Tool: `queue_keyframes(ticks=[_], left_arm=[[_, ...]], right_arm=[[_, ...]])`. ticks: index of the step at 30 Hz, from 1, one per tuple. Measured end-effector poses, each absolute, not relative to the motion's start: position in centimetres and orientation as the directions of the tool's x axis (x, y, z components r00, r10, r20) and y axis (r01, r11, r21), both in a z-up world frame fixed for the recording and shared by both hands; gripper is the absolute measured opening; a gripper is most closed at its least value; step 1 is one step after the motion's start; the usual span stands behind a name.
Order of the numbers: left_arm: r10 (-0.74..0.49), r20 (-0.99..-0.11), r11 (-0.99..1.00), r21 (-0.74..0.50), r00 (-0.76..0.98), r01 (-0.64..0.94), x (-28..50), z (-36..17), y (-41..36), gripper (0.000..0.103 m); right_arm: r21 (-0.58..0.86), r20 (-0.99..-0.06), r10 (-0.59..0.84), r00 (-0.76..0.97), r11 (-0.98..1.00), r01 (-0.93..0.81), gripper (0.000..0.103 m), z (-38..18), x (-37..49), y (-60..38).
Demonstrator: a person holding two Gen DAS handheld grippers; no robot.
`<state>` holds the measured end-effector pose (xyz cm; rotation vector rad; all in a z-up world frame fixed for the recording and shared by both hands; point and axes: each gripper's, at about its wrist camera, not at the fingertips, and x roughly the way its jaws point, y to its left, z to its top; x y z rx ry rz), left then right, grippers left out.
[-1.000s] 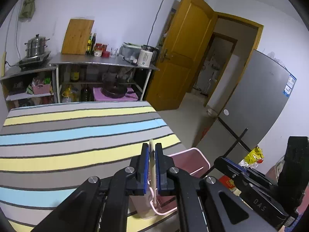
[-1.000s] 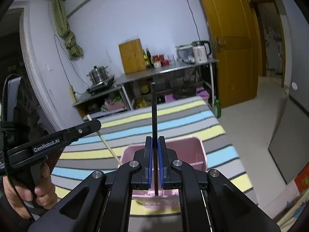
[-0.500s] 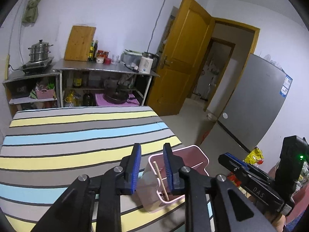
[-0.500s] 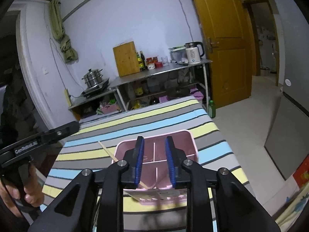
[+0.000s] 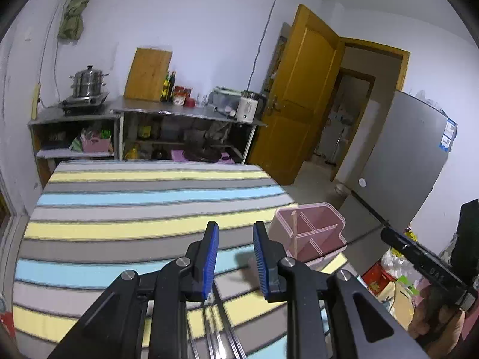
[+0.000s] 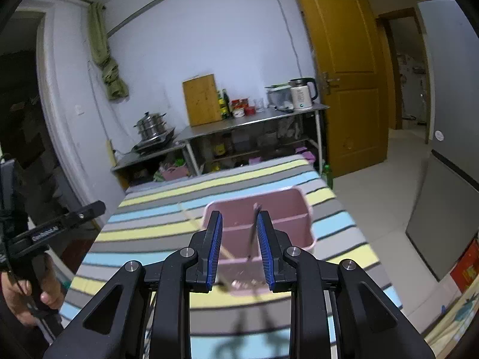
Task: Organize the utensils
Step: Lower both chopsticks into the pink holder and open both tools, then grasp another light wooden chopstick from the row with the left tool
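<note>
Left wrist view: the left gripper [image 5: 235,257] has its blue-padded jaws parted with nothing between them, only the striped tablecloth [image 5: 134,209] showing through the gap. The pink utensil holder [image 5: 311,233] stands to the right of the jaws, at the right edge of the table, clear of the pads; its inner dividers are visible, and a pale wooden chopstick [image 5: 295,233] stands upright in the near-left compartment, leaning on the wall. At far right a hand [image 5: 434,320] grips the handle of the right gripper [image 5: 419,257], which shows only as a black bar, so its jaws cannot be read from here. Beyond the table: a steel counter [image 5: 185,110] with a cutting board [image 5: 148,74], a steamer pot [image 5: 88,82] and a kettle [image 5: 247,109]; an open yellow door [image 5: 296,95] and a grey fridge [image 5: 407,155] lie to the right. Right wrist view: the right gripper [image 6: 239,248] is open, pads apart and clamping nothing. The pink utensil holder [image 6: 296,209] sits straight ahead, just beyond the fingertips. A dark chopstick [image 6: 254,230] stands in it, tilted, seen in the gap close to the right pad; whether it touches the pad cannot be told. The pale chopstick [image 6: 191,218] slants out over the holder's left rim, blurred. At left a hand [image 6: 27,296] holds the left gripper's [image 6: 60,224] handle.
</note>
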<state>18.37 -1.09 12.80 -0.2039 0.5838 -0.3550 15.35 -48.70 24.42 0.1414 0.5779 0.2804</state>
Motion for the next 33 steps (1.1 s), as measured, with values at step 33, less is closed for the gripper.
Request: queue_keyframes(ticks=[33], left_arm=[[-0.184,-0.777,0.983,-0.159,0.602,0.095,19.4,-4.6,1.9,0.026]], right_arm=[[0.213,-0.698,0.414,0.584,0.899,-0.383,0.025,14.1,13.5,-40.9]])
